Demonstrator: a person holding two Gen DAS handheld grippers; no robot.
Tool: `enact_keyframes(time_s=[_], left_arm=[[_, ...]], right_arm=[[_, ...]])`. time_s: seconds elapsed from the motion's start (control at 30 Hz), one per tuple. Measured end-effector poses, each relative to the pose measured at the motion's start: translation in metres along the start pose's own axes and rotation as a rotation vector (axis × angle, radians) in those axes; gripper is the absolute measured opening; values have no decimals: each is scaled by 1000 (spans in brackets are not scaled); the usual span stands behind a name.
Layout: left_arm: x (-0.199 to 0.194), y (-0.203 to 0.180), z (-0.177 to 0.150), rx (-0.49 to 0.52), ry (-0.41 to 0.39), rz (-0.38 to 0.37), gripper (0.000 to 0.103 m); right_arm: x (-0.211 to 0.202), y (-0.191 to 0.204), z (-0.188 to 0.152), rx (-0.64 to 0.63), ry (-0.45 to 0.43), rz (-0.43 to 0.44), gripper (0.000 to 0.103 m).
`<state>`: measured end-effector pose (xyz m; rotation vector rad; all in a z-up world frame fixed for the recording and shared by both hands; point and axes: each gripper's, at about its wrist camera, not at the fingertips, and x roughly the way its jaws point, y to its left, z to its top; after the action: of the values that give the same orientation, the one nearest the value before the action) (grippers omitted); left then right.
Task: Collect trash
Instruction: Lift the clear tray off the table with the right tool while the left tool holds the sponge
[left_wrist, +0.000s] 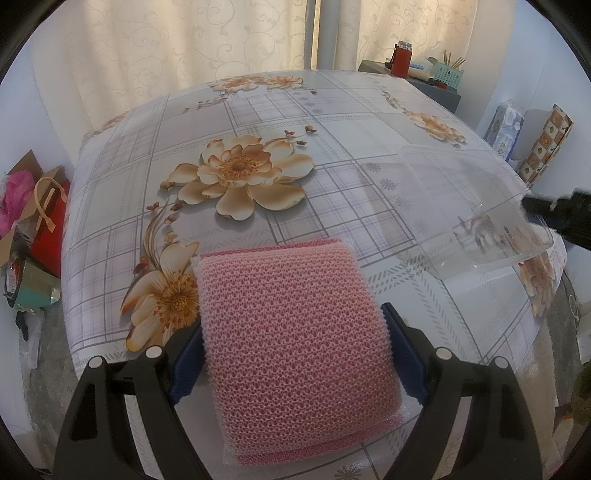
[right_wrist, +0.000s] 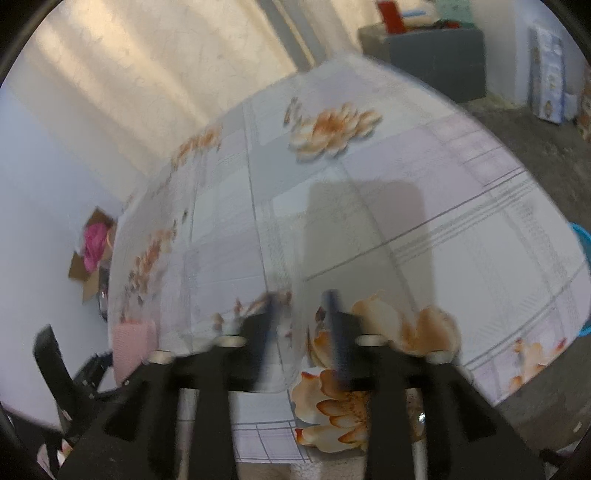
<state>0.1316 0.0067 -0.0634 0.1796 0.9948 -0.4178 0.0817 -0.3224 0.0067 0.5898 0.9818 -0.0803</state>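
Observation:
A pink mesh sponge pad (left_wrist: 273, 288) sits between the blue fingers (left_wrist: 186, 369) of my left gripper (left_wrist: 291, 332), which is shut on its two sides; its far end lies low over the flowered tablecloth (left_wrist: 258, 110). To the right stands a clear plastic tray (left_wrist: 417, 173), with my right gripper (left_wrist: 557, 218) at its far right rim. The right wrist view is blurred. There my right gripper (right_wrist: 301, 314) stands with its jaws apart at the near side of the clear tray (right_wrist: 362, 236), and nothing looks pinched. The pink pad (right_wrist: 133, 343) shows at lower left.
Bags and cardboard boxes (left_wrist: 40, 206) are piled on the floor left of the table. A grey cabinet (left_wrist: 439, 88) with a red flask stands behind it. Packages lean on the right wall. A blue basin rim (right_wrist: 581, 236) shows beyond the table's right edge.

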Motion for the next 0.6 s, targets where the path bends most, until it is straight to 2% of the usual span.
enact_keyframes(time_s=[0.03,0.13,0.2,0.27,0.4,0.53,0.6], left_arm=[[0,1,0,1,0,-2,85],[1,1,1,5,-1,-7,85],[1,2,1,10,-3,-11,85],[1,3,1,12,-5,-16,85],[0,5,0,1,-10,-27,85],[0,6,-1,9,-14,-36,85],[-1,7,-1,9,-12,-44,85]], right_arm=[[-9,-1,1,6,-29,-1,53],[-41,-2,-1,27,-94,23,58],[-60,-3,-10,63,-91,102,61],[-65,2,-23,95,-47,200,71],[-35,18,-52,148,120,308,71],[4,21,-57,271,195,410,72],[18,19,-55,329,205,418,72]])
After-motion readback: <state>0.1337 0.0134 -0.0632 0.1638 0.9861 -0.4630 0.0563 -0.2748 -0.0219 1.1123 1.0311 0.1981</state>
